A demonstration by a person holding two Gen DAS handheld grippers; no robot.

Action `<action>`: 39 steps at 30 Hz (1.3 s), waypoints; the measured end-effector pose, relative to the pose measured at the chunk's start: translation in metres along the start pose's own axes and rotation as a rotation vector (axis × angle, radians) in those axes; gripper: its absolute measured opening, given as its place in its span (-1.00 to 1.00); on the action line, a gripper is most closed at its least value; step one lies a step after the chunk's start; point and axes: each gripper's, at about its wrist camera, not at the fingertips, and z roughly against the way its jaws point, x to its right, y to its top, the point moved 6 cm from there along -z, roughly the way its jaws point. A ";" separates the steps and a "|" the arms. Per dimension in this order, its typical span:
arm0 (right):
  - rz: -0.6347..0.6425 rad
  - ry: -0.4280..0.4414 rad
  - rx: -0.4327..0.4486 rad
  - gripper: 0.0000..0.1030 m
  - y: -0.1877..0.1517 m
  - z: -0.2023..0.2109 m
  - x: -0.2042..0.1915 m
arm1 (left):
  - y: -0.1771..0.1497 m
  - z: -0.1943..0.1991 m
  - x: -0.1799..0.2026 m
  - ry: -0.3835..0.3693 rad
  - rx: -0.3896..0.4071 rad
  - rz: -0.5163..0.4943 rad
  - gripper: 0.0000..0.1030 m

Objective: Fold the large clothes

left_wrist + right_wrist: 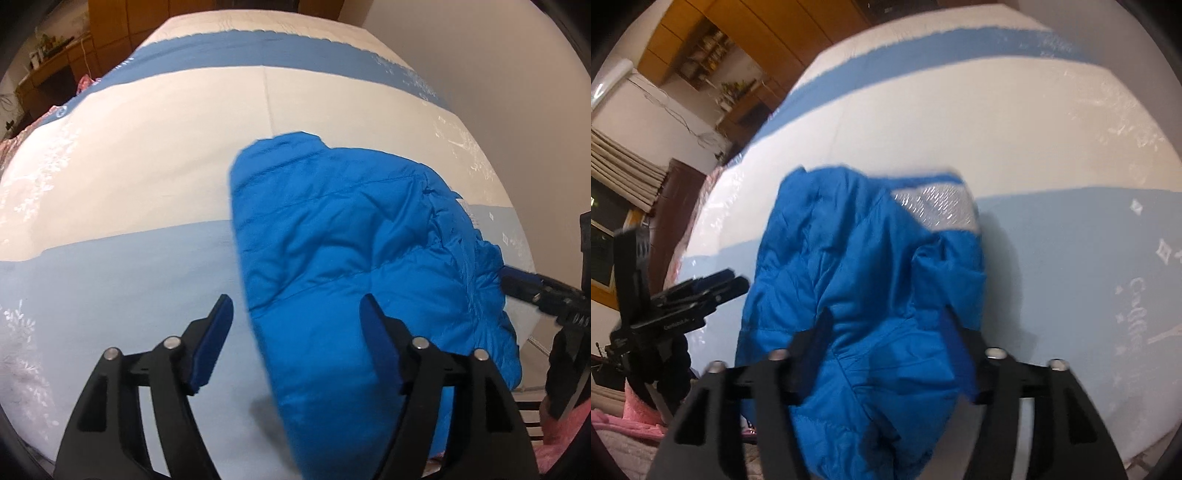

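A bright blue puffy jacket (347, 236) lies folded in a bundle on the bed (147, 155). My left gripper (295, 317) is open above the jacket's near left edge, holding nothing. In the right wrist view the jacket (857, 273) shows a silvery lining patch (938, 206) at its far end. My right gripper (886, 328) is open, its jaws spread over the jacket's near end. The right gripper also shows in the left wrist view (517, 284), at the jacket's right edge. The left gripper shows in the right wrist view (727, 284), left of the jacket.
The bed cover has white, light blue and darker blue (258, 51) bands. A wall (480, 55) runs along the bed's right side. Wooden cabinets and a desk (55, 62) stand to the far left. Pink fabric (635, 417) lies by the near edge.
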 end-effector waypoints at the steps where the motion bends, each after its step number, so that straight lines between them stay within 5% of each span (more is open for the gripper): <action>1: -0.008 0.008 0.012 0.48 0.000 0.004 0.005 | -0.002 0.002 -0.003 -0.002 -0.001 -0.001 0.53; 5: -0.067 0.070 0.007 0.79 -0.003 0.003 0.028 | -0.008 -0.001 -0.014 -0.039 -0.023 0.017 0.58; 19: -0.238 0.366 -0.099 0.92 -0.033 -0.065 0.065 | -0.027 -0.031 -0.013 -0.225 -0.068 0.021 0.68; 28: -0.270 0.504 -0.096 0.94 -0.033 -0.086 0.069 | -0.033 -0.059 -0.014 -0.420 -0.107 0.088 0.80; 35: -0.252 0.552 -0.083 0.75 -0.033 -0.091 0.064 | -0.033 -0.072 -0.008 -0.469 -0.105 0.109 0.84; 39: -0.276 0.615 -0.062 0.47 -0.038 -0.088 0.066 | -0.035 -0.060 -0.006 -0.452 -0.065 0.081 0.48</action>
